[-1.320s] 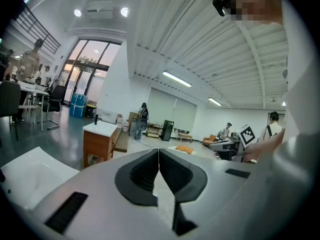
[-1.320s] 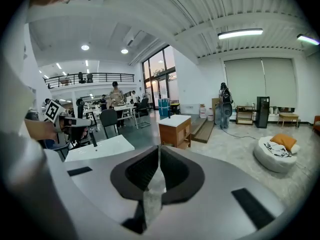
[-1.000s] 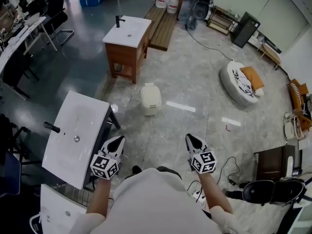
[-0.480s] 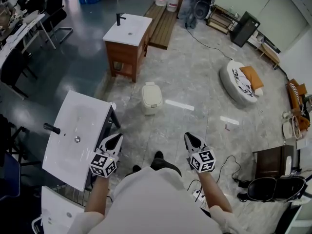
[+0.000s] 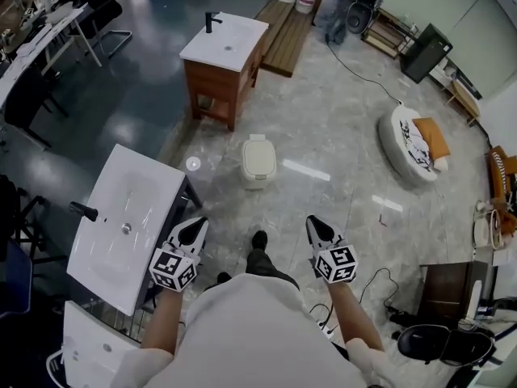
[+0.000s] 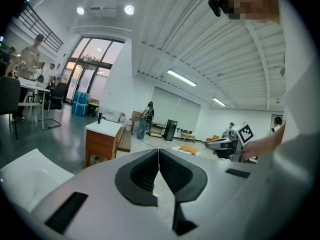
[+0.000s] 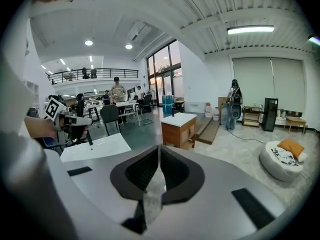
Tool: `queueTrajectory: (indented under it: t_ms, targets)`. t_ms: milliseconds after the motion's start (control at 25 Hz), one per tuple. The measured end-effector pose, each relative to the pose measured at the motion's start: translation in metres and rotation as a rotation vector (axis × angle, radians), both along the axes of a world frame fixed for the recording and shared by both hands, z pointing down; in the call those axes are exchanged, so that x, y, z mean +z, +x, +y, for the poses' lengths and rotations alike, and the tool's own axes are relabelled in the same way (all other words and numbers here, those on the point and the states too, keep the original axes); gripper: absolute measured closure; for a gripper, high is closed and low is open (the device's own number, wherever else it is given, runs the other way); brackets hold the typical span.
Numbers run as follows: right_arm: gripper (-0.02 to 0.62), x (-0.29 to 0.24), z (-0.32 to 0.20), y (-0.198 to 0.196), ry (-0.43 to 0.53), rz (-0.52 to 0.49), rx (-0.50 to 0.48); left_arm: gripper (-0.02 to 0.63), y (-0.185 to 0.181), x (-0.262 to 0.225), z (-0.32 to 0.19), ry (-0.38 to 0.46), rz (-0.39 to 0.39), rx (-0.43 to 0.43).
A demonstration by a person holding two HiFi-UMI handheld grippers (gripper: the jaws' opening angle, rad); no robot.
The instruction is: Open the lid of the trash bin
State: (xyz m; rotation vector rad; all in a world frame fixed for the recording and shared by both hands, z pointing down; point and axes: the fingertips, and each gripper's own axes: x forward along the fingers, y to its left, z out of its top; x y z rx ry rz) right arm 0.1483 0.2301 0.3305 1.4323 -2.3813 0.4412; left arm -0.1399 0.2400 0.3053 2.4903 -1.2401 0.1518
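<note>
Here the trash bin (image 5: 258,160), a small cream one, stands on the pale stone floor (image 5: 339,136) ahead of the person, with its lid (image 5: 258,153) down flat. It is well apart from both grippers and sits a little nearer the left one's side in the head view.

The left gripper (image 5: 194,226) is held out low in front of the body, its jaws pressed together with nothing between them; the left gripper view shows the two dark pads meeting at a thin seam (image 6: 159,154). It hangs just beside the near corner of a white counter (image 5: 121,217) with a sink basin moulded into its slanting top. The right gripper (image 5: 315,225) is level with it on the other side, over bare floor, and its jaws are likewise closed on nothing (image 7: 158,151). Between the two, a dark shoe (image 5: 258,239) is planted on the floor, pointing toward the bin.

Beyond the bin stands a wooden counter (image 5: 222,71) with a white top and a black tap (image 5: 212,21). Off to the right lies what looks like a round white floor cushion (image 5: 408,148) with an orange pillow on it, though it is too small to be sure.
</note>
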Motion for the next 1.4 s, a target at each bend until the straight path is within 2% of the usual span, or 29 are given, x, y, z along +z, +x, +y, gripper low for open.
queueTrajectory:
  t_ms: [800,1160,1400]
  targets:
    - [0.558,0.032,-0.158,0.038,-0.071,-0.024,-0.140,0.588,0.056,0.011,-0.116,-0.046,-0.054,-0.087]
    - [0.558,0.050,-0.193,0.050,-0.110,-0.025,-0.226,0.588,0.081,0.018,-0.145,-0.094,-0.095,-0.125]
    - [0.558,0.057,-0.210,0.058,-0.118,-0.027,-0.240,0.588,0.093,0.021,-0.158,-0.113,-0.110,-0.131]
